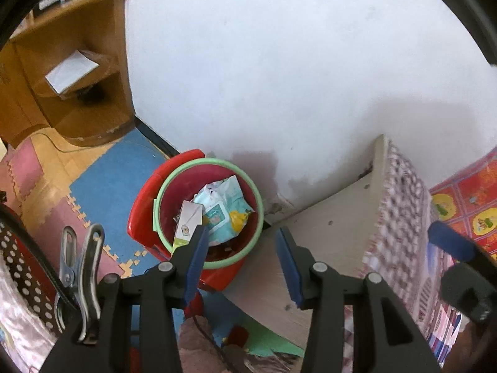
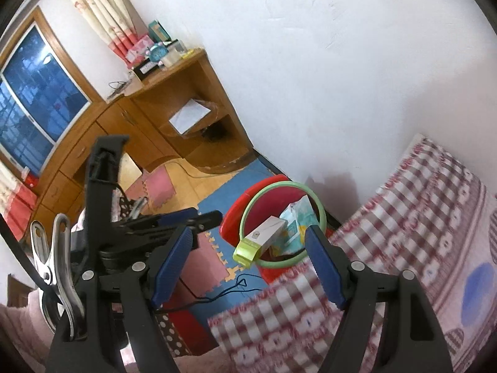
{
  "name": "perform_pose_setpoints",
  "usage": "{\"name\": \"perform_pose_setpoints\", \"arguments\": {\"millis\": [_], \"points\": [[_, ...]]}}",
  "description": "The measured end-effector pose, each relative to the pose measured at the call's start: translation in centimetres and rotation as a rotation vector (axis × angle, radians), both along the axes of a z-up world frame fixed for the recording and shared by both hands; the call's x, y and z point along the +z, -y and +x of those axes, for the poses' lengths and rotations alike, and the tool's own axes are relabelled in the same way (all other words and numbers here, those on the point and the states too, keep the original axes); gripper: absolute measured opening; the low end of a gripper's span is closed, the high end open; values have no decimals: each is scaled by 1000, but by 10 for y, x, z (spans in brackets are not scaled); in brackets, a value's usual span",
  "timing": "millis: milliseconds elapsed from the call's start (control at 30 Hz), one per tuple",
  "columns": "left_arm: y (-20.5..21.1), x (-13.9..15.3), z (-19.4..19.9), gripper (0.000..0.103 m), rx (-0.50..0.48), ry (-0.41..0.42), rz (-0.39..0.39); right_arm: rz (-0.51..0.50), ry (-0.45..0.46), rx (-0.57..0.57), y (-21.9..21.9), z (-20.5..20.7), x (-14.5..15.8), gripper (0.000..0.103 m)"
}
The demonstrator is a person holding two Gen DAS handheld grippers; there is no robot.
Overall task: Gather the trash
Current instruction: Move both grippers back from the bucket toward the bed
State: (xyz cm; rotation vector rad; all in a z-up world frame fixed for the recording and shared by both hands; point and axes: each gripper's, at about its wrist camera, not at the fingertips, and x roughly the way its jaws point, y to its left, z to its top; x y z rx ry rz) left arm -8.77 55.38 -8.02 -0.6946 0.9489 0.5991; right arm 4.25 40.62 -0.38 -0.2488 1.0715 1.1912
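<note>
Left wrist view: left gripper (image 1: 245, 261) stands partly spread, nothing between its pads, above the bin (image 1: 164, 199) on the floor mats. Bin sits at 12 o'clock from the fingertips, against the wall. Inside: a white box (image 1: 188, 222) with green end, leaning at the 9 o'clock side, and a pale blue wrapper (image 1: 223, 208) at centre. Judged: these two pieces are collected. The right gripper's blue pad (image 1: 450, 242) shows at 3 o'clock, blurred. Bin bottom hidden under the trash; floor at 6 o'clock blocked by the gripper.

Right wrist view: right gripper (image 2: 248, 267) spread wide, empty. Bin (image 2: 248, 214) at 12 o'clock; box (image 2: 264, 236) pokes over the rim, wrapper (image 2: 296, 220) behind it. Left gripper (image 2: 174, 217) at 10 o'clock, partly spread, edge-on. Checked bedcover (image 2: 403, 233) blurred at 3 o'clock. No loose trash visible on the mats; whether more remains elsewhere cannot be told.
</note>
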Motion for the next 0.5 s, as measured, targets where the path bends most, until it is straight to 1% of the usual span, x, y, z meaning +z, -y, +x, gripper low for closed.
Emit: {"name": "perform_pose_setpoints", "arguments": {"millis": [167,267,400,500], "points": [[37,35,-12,47,27,21,26,36,15,1,40,-3,15,77],[59,51,-18,47,37,25,45,57,12,-10,63,-5,21,77],[88,68,-24,47,48,40,46,70,16,-25,93,-6,26,77],[108,80,-27,47,45,38,68,77,21,-46,115,-8,29,77]]}}
